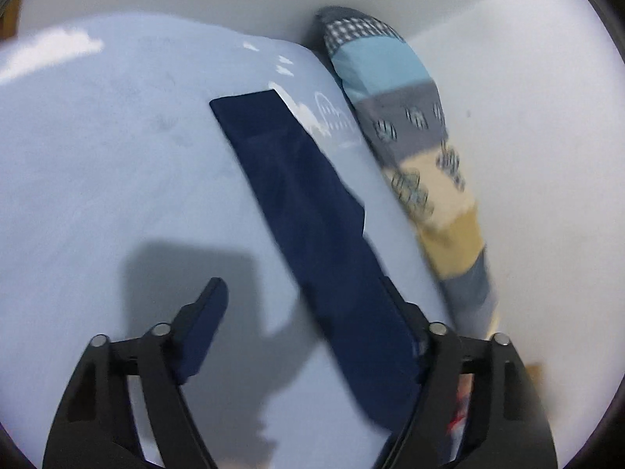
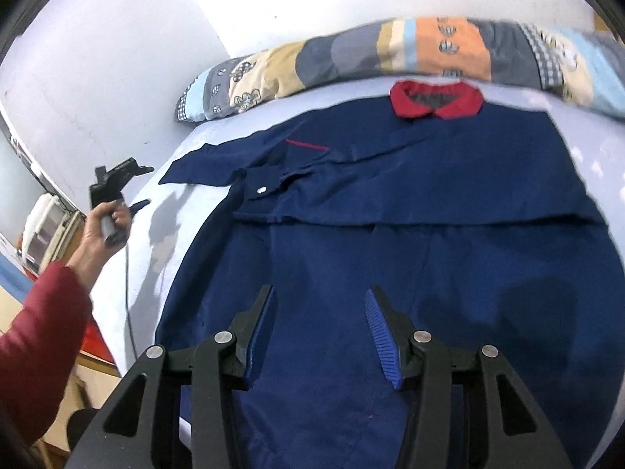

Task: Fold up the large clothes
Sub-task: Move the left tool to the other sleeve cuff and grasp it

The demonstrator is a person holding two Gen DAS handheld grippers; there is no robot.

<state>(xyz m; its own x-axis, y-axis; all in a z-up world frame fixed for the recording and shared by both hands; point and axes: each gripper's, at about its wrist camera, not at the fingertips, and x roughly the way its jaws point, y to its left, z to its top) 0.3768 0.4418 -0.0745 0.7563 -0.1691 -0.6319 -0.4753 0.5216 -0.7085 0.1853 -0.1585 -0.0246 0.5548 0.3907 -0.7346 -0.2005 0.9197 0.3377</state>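
In the right wrist view, a red sleeve (image 2: pixel 37 336) is seen at the lower left of the frame, and above it a hand (image 2: pixel 102 223) by which the left gripper (image 2: pixel 131 187) is held over the pale blue bed sheet (image 2: pixel 136 273); its fingers are spread, with nothing seen between them. To the right, a dark blue garment (image 2: pixel 390 242) is spread flat across the bed, filling the centre and right of the frame. One sleeve (image 2: pixel 218 164) is stretched toward the upper left — it is also shown in the left wrist view as a dark blue strip (image 1: pixel 312 211) running from the upper centre down to the lower right, passing by the right-hand finger (image 1: pixel 406 320); whether it is touched there cannot be told through the blur. The red collar (image 2: pixel 436 101) is placed at the upper centre, just below a patchwork pillow (image 2: pixel 390 52) laid along the top of the frame. At the bottom centre, the right gripper (image 2: pixel 320 312) is held over the garment's lower part, its fingers parted and nothing clamped between them.
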